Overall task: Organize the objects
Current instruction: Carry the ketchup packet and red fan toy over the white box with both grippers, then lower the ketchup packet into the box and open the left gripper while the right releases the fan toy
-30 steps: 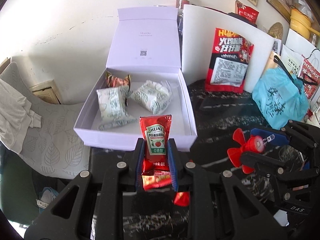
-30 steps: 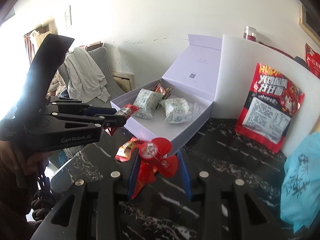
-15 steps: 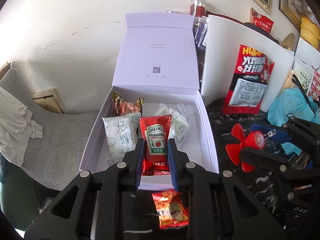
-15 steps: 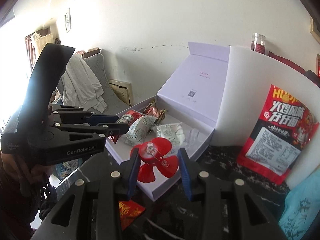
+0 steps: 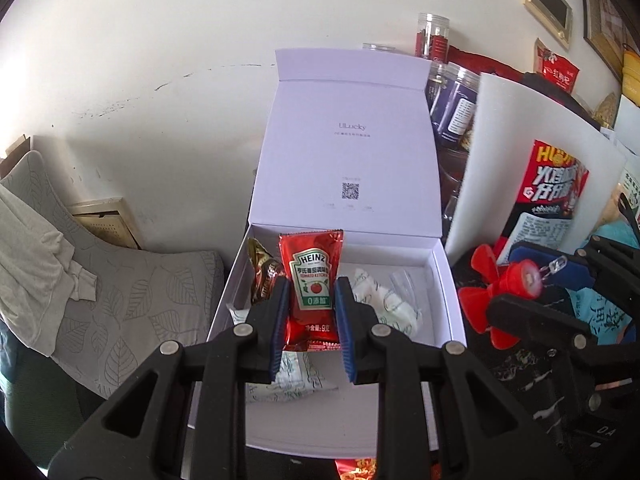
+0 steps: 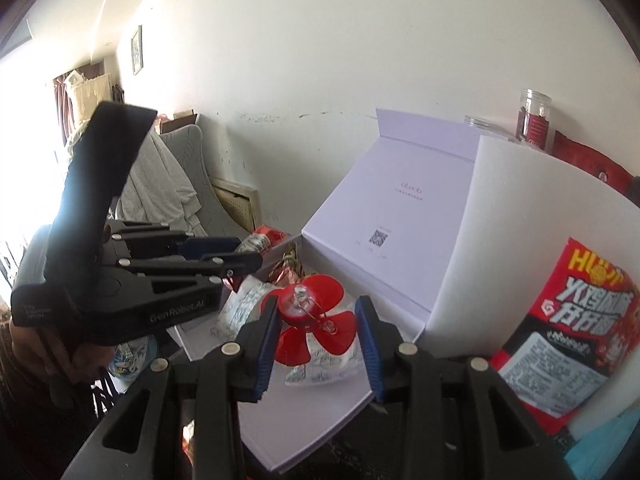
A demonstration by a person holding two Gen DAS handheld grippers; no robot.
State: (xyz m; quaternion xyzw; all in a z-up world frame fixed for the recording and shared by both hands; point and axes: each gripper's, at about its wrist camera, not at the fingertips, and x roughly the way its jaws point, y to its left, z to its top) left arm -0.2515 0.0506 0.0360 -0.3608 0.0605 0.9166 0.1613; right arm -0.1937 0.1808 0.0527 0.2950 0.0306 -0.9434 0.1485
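Upright between the blue pads of the left gripper (image 5: 310, 312): a red ketchup sachet (image 5: 311, 280), long axis vertical, label facing the camera, top edge up, bottom seam down at the pad roots. Jaws pinching it by both side edges. Held above the open white box (image 5: 444, 292), over its left half, clear of the floor.

Over on the right, right gripper (image 6: 316, 320) closed on a red fan (image 6: 310, 312): hub caught between the pads, blades fanned out toward the box, a small clear bulb and thin wire sticking off the hub toward the camera. Poised over the box's near right corner in the right wrist view.

Inside the box: a gold-brown wrapped sweet (image 5: 262, 276) at the back left, pale printed packets (image 5: 384, 300) lying flat across the floor, one partly under the left fingers. Lid (image 5: 348, 152) standing open at the back, leaning away, QR code on its inner face.

Beside the box, on the right, a white board (image 5: 520, 152) with a red snack bag (image 5: 548, 200) propped against it. Below the box front, a red wrapper (image 5: 356, 470) on the dark table, mostly hidden.
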